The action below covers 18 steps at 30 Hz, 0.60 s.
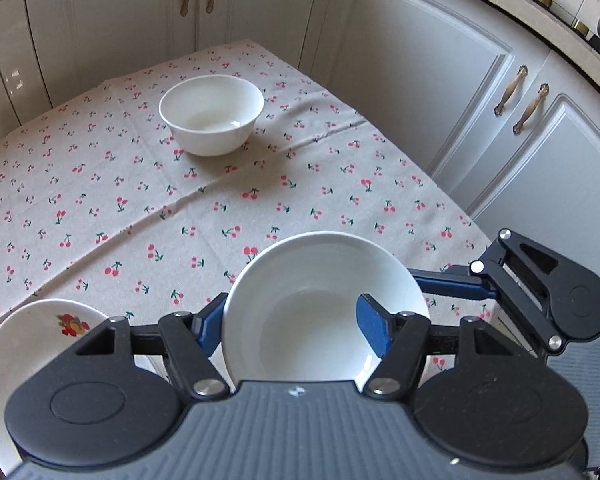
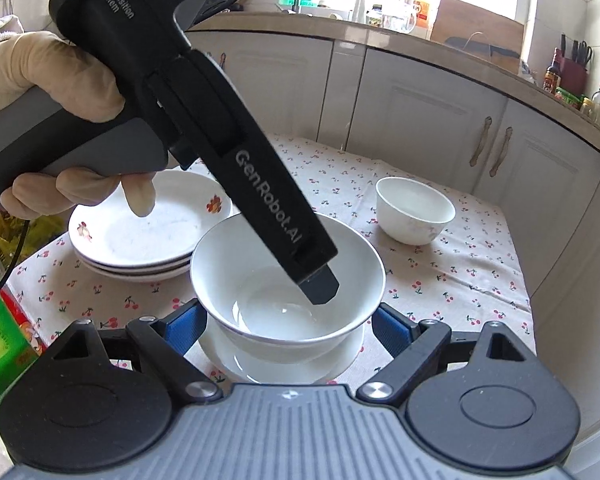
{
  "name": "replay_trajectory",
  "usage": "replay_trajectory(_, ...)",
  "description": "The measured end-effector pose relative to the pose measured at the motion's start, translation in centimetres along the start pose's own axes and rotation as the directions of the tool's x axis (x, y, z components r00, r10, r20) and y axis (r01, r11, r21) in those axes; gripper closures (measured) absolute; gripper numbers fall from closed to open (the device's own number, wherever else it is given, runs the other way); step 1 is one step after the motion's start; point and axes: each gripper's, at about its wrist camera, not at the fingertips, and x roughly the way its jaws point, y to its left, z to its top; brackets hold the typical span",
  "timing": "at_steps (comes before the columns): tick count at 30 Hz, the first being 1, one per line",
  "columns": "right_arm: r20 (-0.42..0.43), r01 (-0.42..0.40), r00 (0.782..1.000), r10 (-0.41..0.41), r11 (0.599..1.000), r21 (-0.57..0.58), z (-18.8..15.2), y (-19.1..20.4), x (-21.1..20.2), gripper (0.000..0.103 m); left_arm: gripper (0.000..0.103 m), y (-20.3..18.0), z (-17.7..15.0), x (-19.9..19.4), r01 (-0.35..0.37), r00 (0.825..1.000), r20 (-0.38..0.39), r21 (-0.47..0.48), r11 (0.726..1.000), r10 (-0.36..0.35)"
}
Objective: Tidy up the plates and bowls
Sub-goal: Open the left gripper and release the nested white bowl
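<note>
A white bowl (image 1: 320,304) (image 2: 286,280) sits stacked on another white bowl (image 2: 280,364) on the cherry tablecloth. My left gripper (image 1: 292,328) has one blue finger (image 1: 374,330) inside the bowl and the other outside its rim; whether it pinches the rim I cannot tell. In the right wrist view its finger (image 2: 320,286) reaches down into the bowl. My right gripper (image 2: 288,330) is open, its blue pads either side of the stacked bowls, not touching. A smaller white bowl (image 1: 211,114) (image 2: 415,210) stands farther back. Stacked fruit-print plates (image 1: 32,344) (image 2: 140,228) sit at the left.
The table (image 1: 100,200) ends at white cabinets (image 1: 420,80) behind and to the right. Colourful packaging (image 2: 4,320) lies at the left table edge. A cluttered counter (image 2: 480,52) runs along the back.
</note>
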Motion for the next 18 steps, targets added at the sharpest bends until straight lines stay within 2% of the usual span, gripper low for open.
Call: replay_trajectory(18,-0.043,-0.009,0.999,0.009,1.0,0.007,-0.96,-0.19,0.86,0.011,0.034,0.0,-0.38,0.9,0.022,1.0,-0.005,0.006,1.0,-0.022)
